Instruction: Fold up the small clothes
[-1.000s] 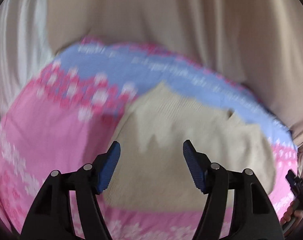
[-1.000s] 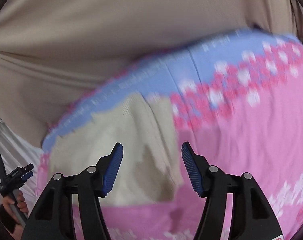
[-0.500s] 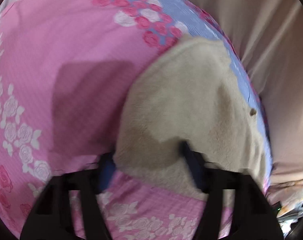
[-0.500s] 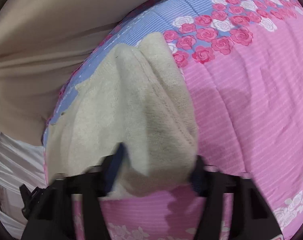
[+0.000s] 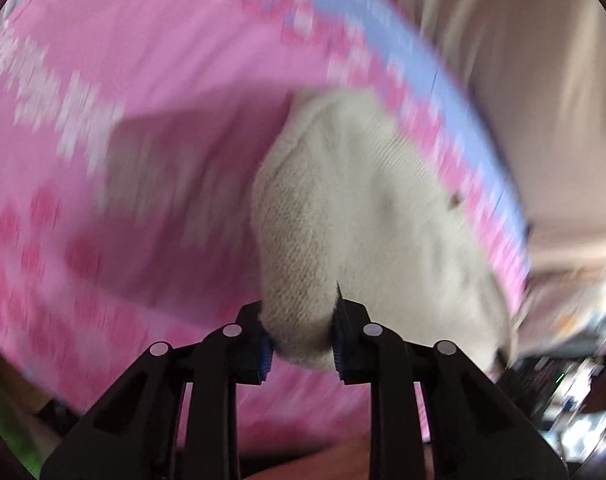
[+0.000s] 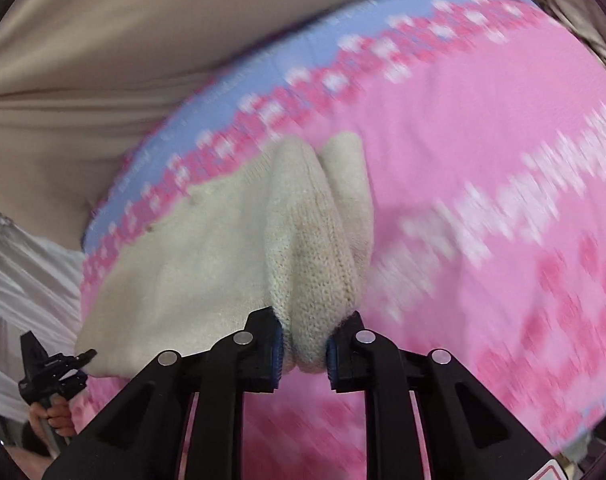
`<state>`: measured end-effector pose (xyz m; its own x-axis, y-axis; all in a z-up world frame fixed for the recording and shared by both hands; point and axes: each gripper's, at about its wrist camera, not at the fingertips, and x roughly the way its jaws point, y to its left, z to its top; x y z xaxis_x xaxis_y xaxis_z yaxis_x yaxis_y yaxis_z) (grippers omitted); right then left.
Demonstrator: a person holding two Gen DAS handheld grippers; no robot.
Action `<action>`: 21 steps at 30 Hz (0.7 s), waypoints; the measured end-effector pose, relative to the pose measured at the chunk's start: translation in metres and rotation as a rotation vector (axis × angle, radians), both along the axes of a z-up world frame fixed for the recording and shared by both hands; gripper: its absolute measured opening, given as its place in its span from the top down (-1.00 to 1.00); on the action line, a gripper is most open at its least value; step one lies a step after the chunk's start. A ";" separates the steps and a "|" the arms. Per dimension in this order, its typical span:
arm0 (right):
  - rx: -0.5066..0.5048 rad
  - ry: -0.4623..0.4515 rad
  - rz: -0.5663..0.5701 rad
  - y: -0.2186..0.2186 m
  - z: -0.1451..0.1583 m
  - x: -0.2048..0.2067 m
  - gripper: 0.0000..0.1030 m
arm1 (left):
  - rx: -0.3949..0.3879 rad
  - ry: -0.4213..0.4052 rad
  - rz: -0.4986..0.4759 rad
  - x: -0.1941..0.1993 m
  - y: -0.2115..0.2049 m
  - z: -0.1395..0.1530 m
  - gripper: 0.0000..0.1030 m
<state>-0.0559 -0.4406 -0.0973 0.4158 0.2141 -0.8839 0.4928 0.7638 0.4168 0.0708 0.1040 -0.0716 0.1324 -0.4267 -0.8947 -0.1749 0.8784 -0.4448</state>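
Note:
A small cream knitted garment [image 5: 367, 220] lies on a pink floral quilt [image 5: 143, 120] with a blue border. My left gripper [image 5: 303, 344] is shut on the garment's near left edge, the knit bunched between the blue pads. In the right wrist view my right gripper [image 6: 303, 348] is shut on the near right edge of the same garment [image 6: 231, 248], where folds of knit [image 6: 315, 240] rise up between the fingers. The left gripper [image 6: 57, 364] shows at the lower left of the right wrist view, beside the garment's other corner. Both views are blurred by motion.
The quilt [image 6: 483, 160] covers most of both views. Beige fabric [image 5: 523, 60] lies beyond its blue border [image 6: 231, 92]. White pleated cloth [image 6: 23, 272] is at the left of the right wrist view. Clutter [image 5: 575, 380] shows at the lower right of the left wrist view.
Both grippers came down open over the garment, reached its near edge, and have closed on it. The views now blur as the grippers move with the knit bunched in them.

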 end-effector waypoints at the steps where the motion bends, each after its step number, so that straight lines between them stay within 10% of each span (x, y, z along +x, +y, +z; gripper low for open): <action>1: -0.005 0.042 -0.010 0.000 -0.011 -0.013 0.56 | 0.022 0.028 -0.024 -0.011 -0.003 -0.012 0.55; 6: -0.031 0.072 -0.144 -0.015 -0.014 -0.049 0.45 | 0.092 0.051 0.011 -0.030 -0.001 -0.023 0.44; 11: -0.189 -0.148 -0.034 -0.005 0.055 0.003 0.42 | 0.286 -0.323 -0.069 -0.003 -0.030 0.057 -0.04; 13: -0.202 -0.144 0.042 0.006 0.049 0.042 -0.06 | 0.280 -0.368 -0.091 0.020 -0.046 0.064 -0.08; 17: -0.294 -0.040 0.160 0.019 -0.007 0.102 -0.05 | 0.283 -0.385 -0.142 0.048 -0.076 0.039 -0.08; 18: -0.295 -0.017 0.165 0.020 -0.020 0.109 0.16 | 0.295 -0.360 -0.160 0.054 -0.083 0.024 -0.08; 19: -0.284 0.017 0.177 0.019 -0.034 0.111 0.88 | 0.303 -0.341 -0.174 0.057 -0.090 0.011 -0.07; 21: -0.299 -0.035 0.161 0.025 -0.022 0.108 0.91 | 0.338 -0.316 -0.171 0.053 -0.094 -0.004 0.02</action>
